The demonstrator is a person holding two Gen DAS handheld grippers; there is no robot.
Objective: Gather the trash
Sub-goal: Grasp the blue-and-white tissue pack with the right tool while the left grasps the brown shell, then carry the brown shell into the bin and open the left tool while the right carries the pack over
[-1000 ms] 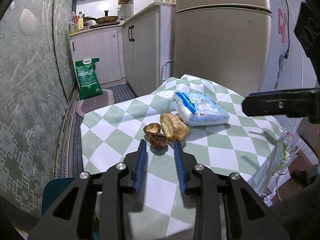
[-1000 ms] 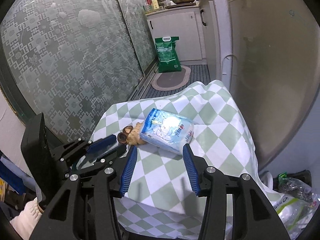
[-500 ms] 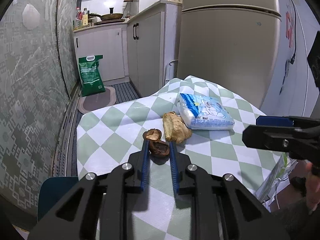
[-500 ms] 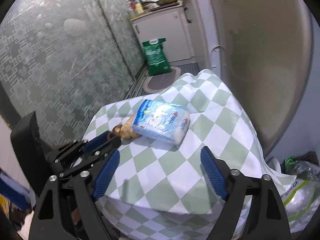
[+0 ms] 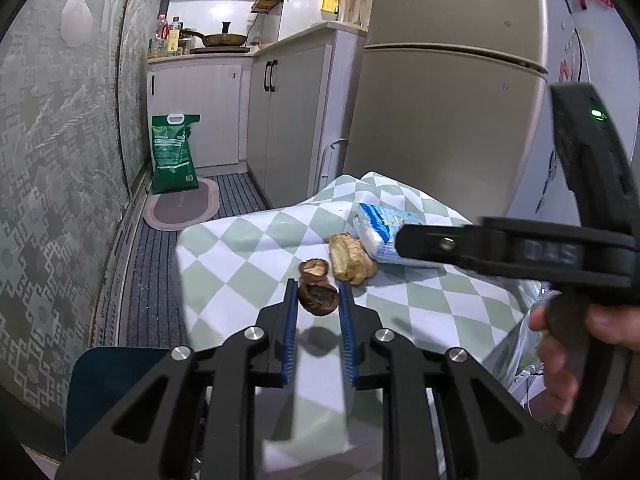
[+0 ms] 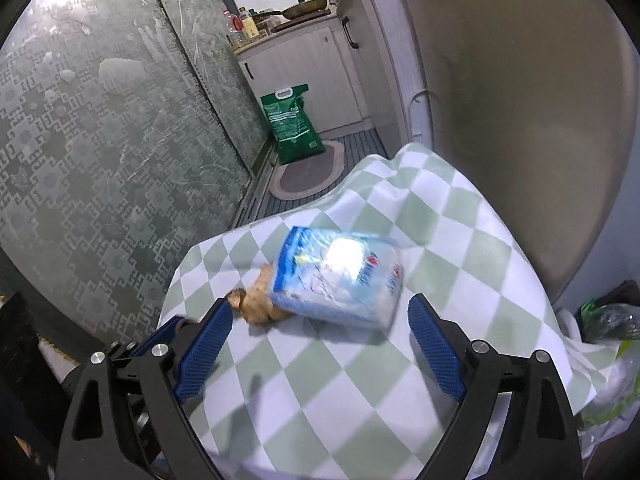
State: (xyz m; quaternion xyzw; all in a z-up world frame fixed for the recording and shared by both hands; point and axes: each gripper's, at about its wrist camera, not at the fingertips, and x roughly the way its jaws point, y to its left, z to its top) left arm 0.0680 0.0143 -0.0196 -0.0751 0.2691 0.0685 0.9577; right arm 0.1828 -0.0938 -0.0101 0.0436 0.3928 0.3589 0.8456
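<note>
A: What kind of place is this?

B: A small home kitchen. There is a tall fridge [image 5: 448,120], white cabinets [image 5: 224,112], and a frying pan [image 5: 220,39] on the counter with bottles [image 5: 168,36] beside it.

A: Anything else domestic?

B: Yes. A green sack [image 5: 173,154] stands on the floor by an oval mat [image 5: 182,210], and 1 table has a green-and-white checked cloth [image 6: 440,216]. A patterned glass sliding door [image 6: 100,140] closes the side.

Hiding part of the blue-and-white packet [image 5: 378,226] behind the right gripper's [image 6: 320,334] finger in the left wrist view. Blurring toward the tablecloth's [image 6: 360,408] near edge. Covering the brown scrap [image 6: 256,304] partly under that packet.
</note>
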